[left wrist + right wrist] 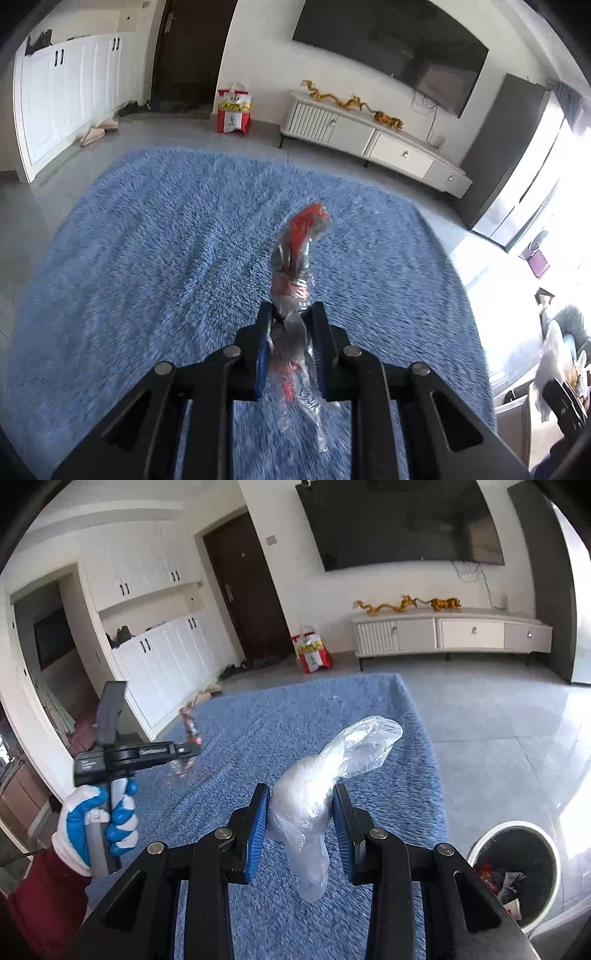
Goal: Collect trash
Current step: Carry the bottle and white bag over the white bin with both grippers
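- We find the left gripper (290, 314) closed on a clear plastic wrapper with red print (295, 258); its jaws stand narrow, pressing the wrapper's lower part.
- The wrapper rises above the jaws and curls at its top, while a crumpled tail hangs below them; all of it is held clear of the blue shaggy rug (166, 240).
- We find the right gripper (301, 805) closed on a bunched translucent plastic bag (332, 768); its jaws stand moderately apart, with the blue pads touching the bag on both sides.
- The bag bulges between the pads, one end reaching up and to the right, the other drooping below the jaws, above the rug.
- In the right wrist view, the left gripper appears at the left, gripped by a hand in a white and blue glove (96, 819) with a dark red sleeve (44, 897); the red-printed wrapper shows blurred at its tip.
- A white round bin with a dark liner (517, 867) stands on the tiled floor (498, 731), just beside the rug's right edge at lower right; it already contains several pieces of trash, including something red.
- In the background we note a white TV cabinet (450, 633) carrying golden figurines (406, 603), a wall-mounted television (399, 520), a dark door (247, 590) and a red and white shopping bag (312, 653) on the floor.
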The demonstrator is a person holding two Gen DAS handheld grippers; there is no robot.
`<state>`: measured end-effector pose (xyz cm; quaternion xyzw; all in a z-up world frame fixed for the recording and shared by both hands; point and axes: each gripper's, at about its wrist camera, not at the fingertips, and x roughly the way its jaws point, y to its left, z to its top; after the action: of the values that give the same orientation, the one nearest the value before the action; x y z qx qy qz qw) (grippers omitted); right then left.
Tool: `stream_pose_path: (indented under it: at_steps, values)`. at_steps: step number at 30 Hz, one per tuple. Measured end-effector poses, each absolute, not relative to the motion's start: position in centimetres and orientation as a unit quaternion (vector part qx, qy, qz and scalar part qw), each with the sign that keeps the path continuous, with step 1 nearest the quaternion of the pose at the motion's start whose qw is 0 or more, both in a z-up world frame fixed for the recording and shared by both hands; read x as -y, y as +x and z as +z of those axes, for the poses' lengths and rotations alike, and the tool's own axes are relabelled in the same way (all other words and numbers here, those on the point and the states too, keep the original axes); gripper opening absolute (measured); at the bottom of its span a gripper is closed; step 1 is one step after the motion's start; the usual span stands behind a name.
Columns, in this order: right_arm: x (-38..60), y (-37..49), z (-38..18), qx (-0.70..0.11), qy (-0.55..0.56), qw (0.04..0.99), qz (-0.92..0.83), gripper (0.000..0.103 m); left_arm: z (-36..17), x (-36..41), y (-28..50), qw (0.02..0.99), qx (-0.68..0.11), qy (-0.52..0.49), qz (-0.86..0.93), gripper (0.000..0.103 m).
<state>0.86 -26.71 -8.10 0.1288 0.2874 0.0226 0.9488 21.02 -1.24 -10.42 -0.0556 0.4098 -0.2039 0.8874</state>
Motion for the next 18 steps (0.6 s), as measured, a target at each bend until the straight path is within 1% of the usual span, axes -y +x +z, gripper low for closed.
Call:
stream_pose_path:
  at_steps: [4,9,14,18]
  values:
    - [28.2,-1.6,-7.1,-0.269,0.129,0.954,0.005,0.034,-7.7,1.3,18.2,0.895,-0.387,-0.051,-0.217,0.019]
    - [31.0,-4.6,-6.8,-0.251,0.138,0.958,-0.027,0.034,-5.0,3.7,15.3,0.894,-0.367,-0.044,-0.253,0.019]
    - [34.5,-7.1,-7.1,-0.243,0.152,0.956,-0.062,0.034,-3.4,9.8,12.7,0.877,-0.365,-0.018,-0.313,0.019]
    - [38.1,-8.6,-8.2,-0.248,0.157,0.951,-0.103,0.034,-3.7,15.5,11.2,0.855,-0.378,0.008,-0.356,0.019]
